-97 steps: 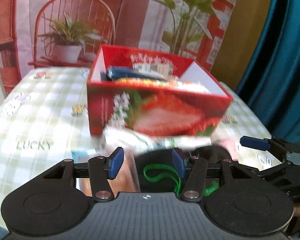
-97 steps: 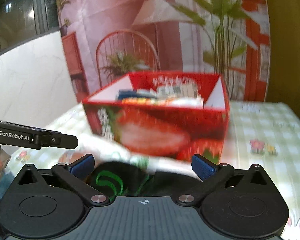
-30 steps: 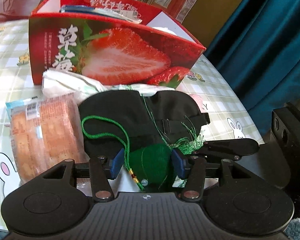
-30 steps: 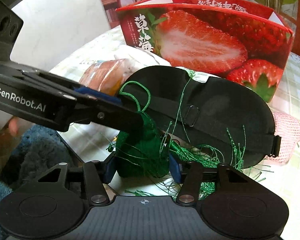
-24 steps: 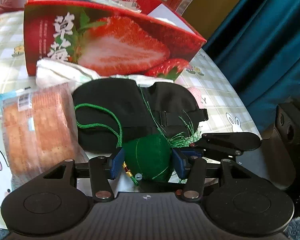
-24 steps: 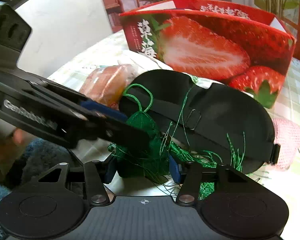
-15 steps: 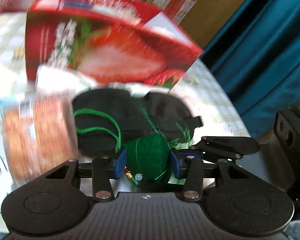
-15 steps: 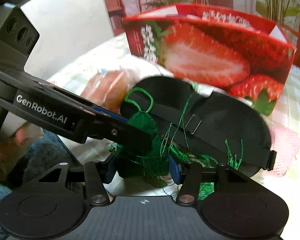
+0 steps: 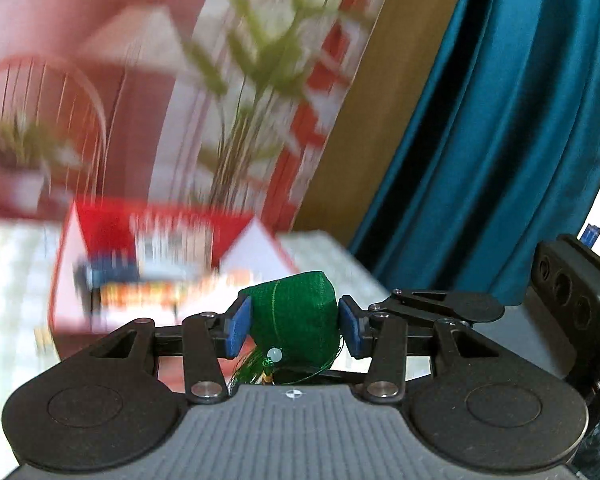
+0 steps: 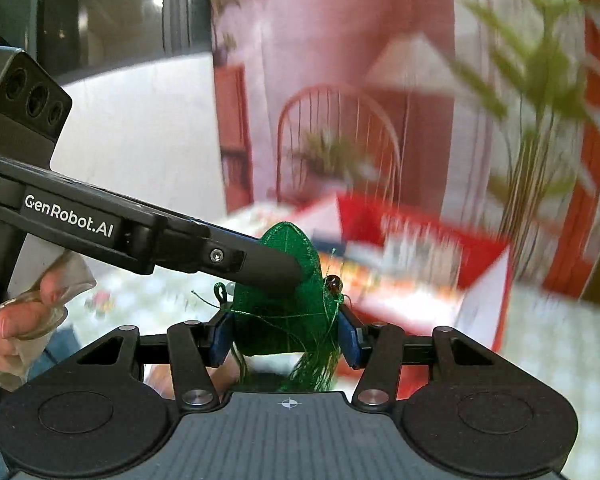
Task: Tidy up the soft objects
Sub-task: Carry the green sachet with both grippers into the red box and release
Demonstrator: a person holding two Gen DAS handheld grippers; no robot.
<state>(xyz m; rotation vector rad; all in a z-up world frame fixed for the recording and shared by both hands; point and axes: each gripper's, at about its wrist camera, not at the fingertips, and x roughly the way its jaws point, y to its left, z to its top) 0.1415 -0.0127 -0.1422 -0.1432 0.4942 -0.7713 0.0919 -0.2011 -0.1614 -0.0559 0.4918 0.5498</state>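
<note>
Green pouch (image 9: 294, 312) pinched at once by both grippers, raised in the air in front of the blurred red strawberry box (image 9: 160, 248). Left gripper (image 9: 294, 326) closed on its sides, blue pads pressing the fabric; right gripper (image 10: 286, 334) likewise clamped on it, tassel threads dangling below. Checked tablecloth (image 10: 556, 344) smeared by motion beneath.

Prob. home/living rm: teal curtain (image 9: 480, 128), checked tablecloth (image 10: 560, 344), printed backdrop w/ plants (image 9: 236, 80).
</note>
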